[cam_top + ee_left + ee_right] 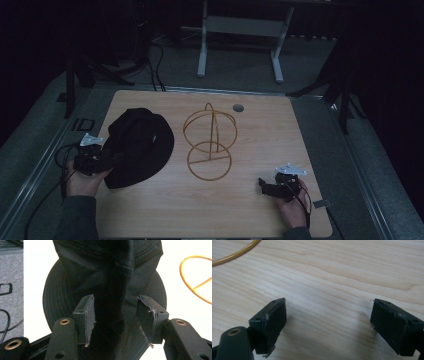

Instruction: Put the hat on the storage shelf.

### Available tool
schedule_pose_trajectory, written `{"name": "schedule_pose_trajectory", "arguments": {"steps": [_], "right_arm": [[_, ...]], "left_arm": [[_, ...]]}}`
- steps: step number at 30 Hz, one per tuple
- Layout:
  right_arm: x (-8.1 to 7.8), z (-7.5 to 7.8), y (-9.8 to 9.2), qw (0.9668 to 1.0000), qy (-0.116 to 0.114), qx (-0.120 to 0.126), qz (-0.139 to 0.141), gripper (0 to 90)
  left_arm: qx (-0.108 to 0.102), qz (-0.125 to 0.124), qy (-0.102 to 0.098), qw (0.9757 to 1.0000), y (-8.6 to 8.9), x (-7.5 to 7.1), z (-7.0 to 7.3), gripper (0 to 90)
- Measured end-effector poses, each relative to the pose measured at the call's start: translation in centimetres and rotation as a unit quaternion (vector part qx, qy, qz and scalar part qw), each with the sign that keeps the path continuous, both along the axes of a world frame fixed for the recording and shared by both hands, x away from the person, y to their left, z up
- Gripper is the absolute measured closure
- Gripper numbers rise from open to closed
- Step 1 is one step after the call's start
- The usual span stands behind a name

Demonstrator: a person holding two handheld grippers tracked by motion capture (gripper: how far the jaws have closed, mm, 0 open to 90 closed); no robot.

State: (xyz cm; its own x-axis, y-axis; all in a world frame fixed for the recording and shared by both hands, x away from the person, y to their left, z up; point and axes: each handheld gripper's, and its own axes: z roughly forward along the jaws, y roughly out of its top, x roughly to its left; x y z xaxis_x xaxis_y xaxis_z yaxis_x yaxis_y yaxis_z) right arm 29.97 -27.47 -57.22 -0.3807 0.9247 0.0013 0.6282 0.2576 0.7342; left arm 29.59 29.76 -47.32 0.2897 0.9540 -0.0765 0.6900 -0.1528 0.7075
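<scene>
On my high view the black hat point(137, 145) lies on the left part of the worktop point(240, 210), just beside the yellow wire stand point(209, 142) at the middle. My left claw point(107, 161) sits at the hat's near-left brim. In the left gripper view a raised fold of the hat point(110, 290) stands between its jaws, which are spread wide; the left pad touches the fold, the right pad stands clear. My right claw point(262, 186) rests released on bare wood, well apart from the hat, with nothing between its jaws.
</scene>
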Motion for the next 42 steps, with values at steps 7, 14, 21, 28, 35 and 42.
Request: {"name": "schedule_pose_trajectory", "arguments": {"steps": [7, 14, 21, 28, 35, 42], "right_arm": [[0.0, 0.0, 0.0, 1.0, 0.0, 0.0, -0.005, 13.1], [-0.2, 0.0, 0.1, 1.0, 0.0, 0.0, -0.01, 13.3], [-0.2, 0.0, 0.1, 0.9999, 0.0, 0.0, -0.01, 13.3], [-0.2, 0.0, 0.1, 0.9999, 0.0, 0.0, -0.01, 13.3], [-0.2, 0.0, 0.1, 0.9999, 0.0, 0.0, -0.01, 13.4], [-0.2, 0.0, 0.1, 0.9999, 0.0, 0.0, -0.01, 13.3]], "left_arm": [[0.013, -0.009, 0.011, 0.9998, 0.0, 0.1, 0.2, 50.2], [0.028, -0.022, 0.027, 0.999, 0.0, 0.4, 0.7, 50.4], [0.044, -0.024, 0.05, 0.9975, -0.1, 0.8, 1.5, 51.4], [0.05, -0.027, 0.065, 0.9963, -0.4, 1.4, 2.1, 51.8], [0.065, -0.031, 0.078, 0.9944, -1.2, 2.4, 2.8, 52.0], [0.079, -0.026, 0.104, 0.9911, -1.5, 3.6, 3.4, 55.1]]}}
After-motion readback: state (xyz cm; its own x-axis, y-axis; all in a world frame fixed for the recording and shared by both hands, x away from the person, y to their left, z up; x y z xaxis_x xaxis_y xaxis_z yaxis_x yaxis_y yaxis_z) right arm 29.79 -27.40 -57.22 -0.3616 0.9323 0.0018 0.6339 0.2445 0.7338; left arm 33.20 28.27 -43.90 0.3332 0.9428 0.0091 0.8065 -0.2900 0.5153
